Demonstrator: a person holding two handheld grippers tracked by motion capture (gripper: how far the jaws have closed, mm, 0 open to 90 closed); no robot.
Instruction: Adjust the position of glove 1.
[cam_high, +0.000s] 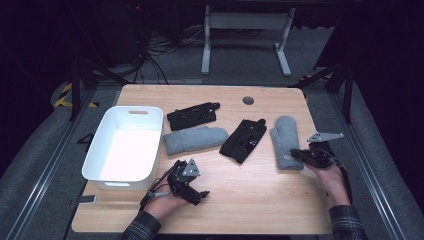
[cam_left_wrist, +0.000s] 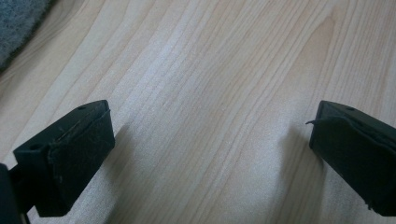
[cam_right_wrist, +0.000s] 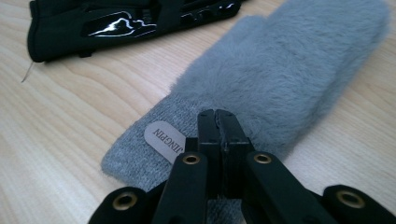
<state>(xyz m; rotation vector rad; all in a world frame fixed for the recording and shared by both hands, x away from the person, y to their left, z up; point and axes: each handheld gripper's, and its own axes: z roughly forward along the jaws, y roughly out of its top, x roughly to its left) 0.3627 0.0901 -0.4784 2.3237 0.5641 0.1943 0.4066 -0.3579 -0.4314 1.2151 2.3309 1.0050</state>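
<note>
We hold the right claw (cam_right_wrist: 218, 122) closed on the cuff of the grey mitten (cam_right_wrist: 280, 74), whose long axis runs straight ahead from it, while the left claw (cam_left_wrist: 210, 154) is open over bare surface (cam_left_wrist: 210, 70).

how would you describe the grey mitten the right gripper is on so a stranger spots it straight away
On the wooden table, look right of the white bin, past the black gloves. It is the fluffy grey mitten lying lengthwise nearest the right edge, cuff under the right gripper; the other grey mitten lies crosswise.

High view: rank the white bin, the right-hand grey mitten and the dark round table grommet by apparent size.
1. White bin, largest by far.
2. Right-hand grey mitten.
3. Dark round grommet, smallest, though it lies farthest from the camera.
</note>
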